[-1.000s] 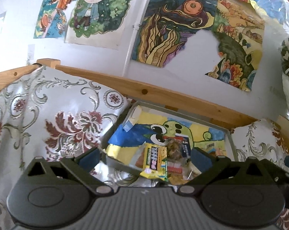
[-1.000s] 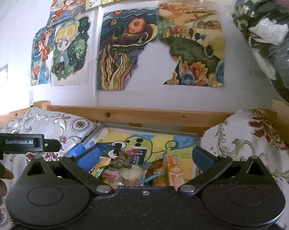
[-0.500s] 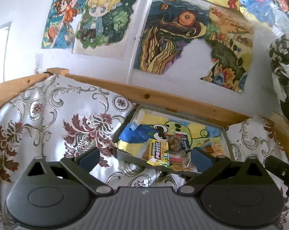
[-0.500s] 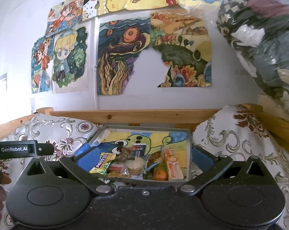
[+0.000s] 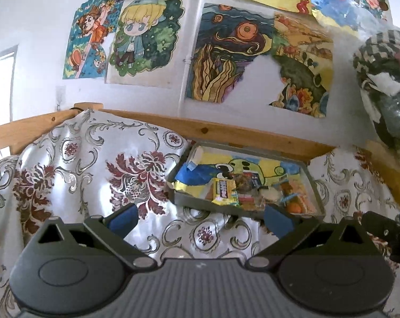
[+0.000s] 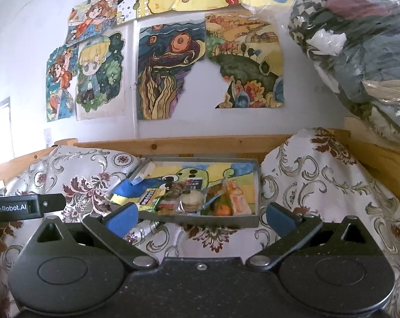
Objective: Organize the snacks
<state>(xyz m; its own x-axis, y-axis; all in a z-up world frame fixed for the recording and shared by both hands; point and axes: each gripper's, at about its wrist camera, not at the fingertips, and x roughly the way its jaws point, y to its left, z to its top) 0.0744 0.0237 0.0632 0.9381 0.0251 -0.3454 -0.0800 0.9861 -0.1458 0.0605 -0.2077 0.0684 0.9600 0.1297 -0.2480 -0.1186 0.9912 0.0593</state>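
A shallow grey tray [image 5: 197, 204] [image 6: 218, 218] lined with a frog drawing lies on the floral cloth, against a wooden rail. Along its near edge sit several snacks: a yellow packet [image 5: 223, 191] [image 6: 148, 198], a round biscuit pack [image 6: 191, 201], an orange fruit [image 5: 294, 207] [image 6: 223, 210] and an orange wrapper [image 6: 237, 198]. My left gripper [image 5: 200, 218] is open and empty, short of the tray. My right gripper [image 6: 200, 218] is open too, nothing between its fingers, just before the tray's near wall.
White floral cloth [image 5: 93, 175] [image 6: 319, 185] covers the surface and bulges on both sides of the tray. A wooden rail [image 5: 242, 135] runs behind, below a wall of drawings. A bagged bundle of fabric [image 6: 359, 53] hangs at the upper right. The left gripper's body [image 6: 25, 208] shows at the right view's left edge.
Both grippers have pulled back from the tray and stayed open. The tray and snacks look smaller and farther off; more cloth shows in front.
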